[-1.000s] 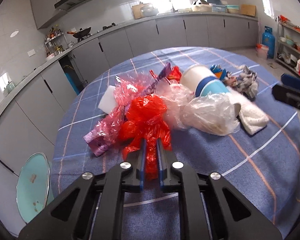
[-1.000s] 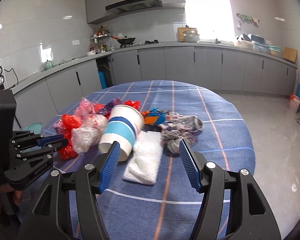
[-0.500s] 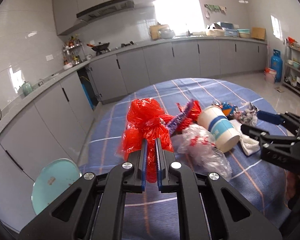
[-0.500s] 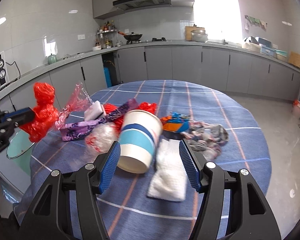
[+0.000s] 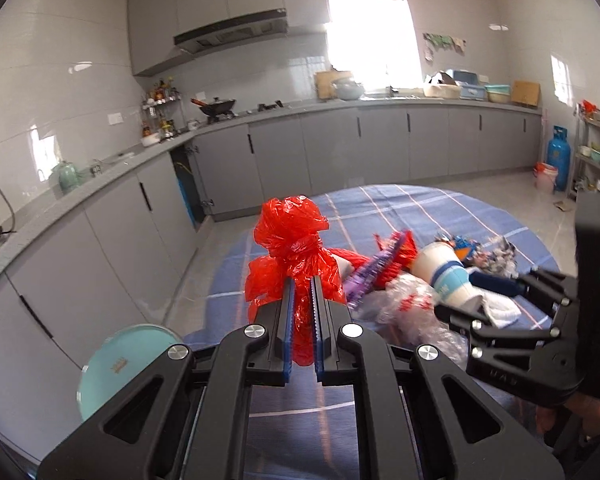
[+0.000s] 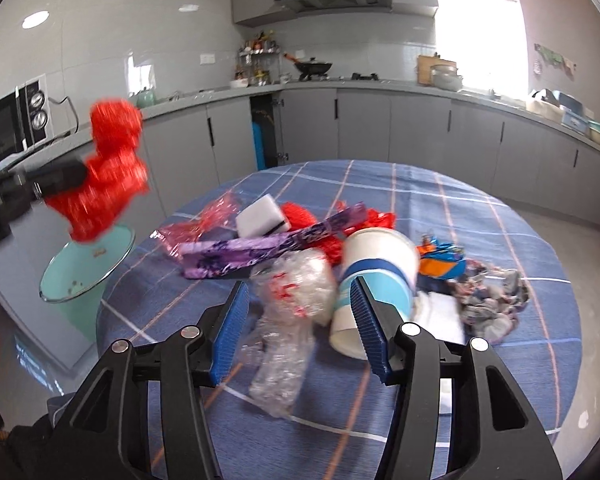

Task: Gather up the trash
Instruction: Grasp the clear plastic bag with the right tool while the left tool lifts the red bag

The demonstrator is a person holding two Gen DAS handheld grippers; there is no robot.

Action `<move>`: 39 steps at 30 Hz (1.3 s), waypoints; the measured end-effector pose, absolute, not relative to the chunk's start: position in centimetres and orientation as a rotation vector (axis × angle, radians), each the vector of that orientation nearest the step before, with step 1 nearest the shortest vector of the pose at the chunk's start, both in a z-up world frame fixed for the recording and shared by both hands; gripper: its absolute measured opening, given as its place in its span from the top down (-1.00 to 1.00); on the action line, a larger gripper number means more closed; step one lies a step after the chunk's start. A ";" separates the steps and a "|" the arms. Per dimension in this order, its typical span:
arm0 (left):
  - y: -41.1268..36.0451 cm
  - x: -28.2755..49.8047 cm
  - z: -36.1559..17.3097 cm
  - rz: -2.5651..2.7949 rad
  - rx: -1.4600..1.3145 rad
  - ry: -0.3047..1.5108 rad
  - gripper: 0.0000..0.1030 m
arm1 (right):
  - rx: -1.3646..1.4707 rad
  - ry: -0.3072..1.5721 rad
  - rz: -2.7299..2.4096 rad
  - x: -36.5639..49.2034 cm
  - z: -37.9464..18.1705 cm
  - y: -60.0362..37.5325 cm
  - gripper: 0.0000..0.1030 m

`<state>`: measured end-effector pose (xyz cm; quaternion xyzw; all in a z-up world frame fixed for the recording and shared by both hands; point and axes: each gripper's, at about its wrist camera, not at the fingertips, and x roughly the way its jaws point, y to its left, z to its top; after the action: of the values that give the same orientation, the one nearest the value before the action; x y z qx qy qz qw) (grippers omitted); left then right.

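Off the table's left edge stands the pale green bin [image 6: 86, 268], mouth open. Above it, clear of the cloth, the left gripper [image 5: 300, 280] has its jaws clamped narrow on the red plastic bag [image 5: 296, 248], gripped just below the knot. The bag is thin film: light, soft, slippery. Judged from this, a pinch at the knotted neck holds best, since loose film can slide out.

On the table [image 6: 380, 184], toward its left half, lie a pink wrapper [image 6: 204, 224], a white sponge [image 6: 262, 220] and a purple wrapper [image 6: 268, 246]. Near the front edge, the clear crumpled bag [image 6: 296, 292] sits between the jaws of the right gripper [image 6: 300, 300]. These jaws stand half open and have just been closing; the pads do not yet press the film. This bag should crush easily; take it at its bunched middle.

Just beside it, on the right, lies the tipped paper cup [image 6: 376, 264], stiff but crushable, then a white cloth [image 6: 440, 312] and mixed scraps [image 6: 488, 292] toward the right edge.
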<state>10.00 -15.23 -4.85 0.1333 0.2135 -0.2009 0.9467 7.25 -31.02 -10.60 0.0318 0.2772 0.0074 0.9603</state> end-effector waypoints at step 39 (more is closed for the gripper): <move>-4.7 13.2 -4.9 -0.156 0.249 0.457 0.84 | 0.022 0.545 0.065 9.8 -8.6 -27.7 0.92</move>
<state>13.24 -4.65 -4.88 0.1229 0.2256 -0.0769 0.9634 9.82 -27.75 -8.63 0.0108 0.2692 0.0319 0.9625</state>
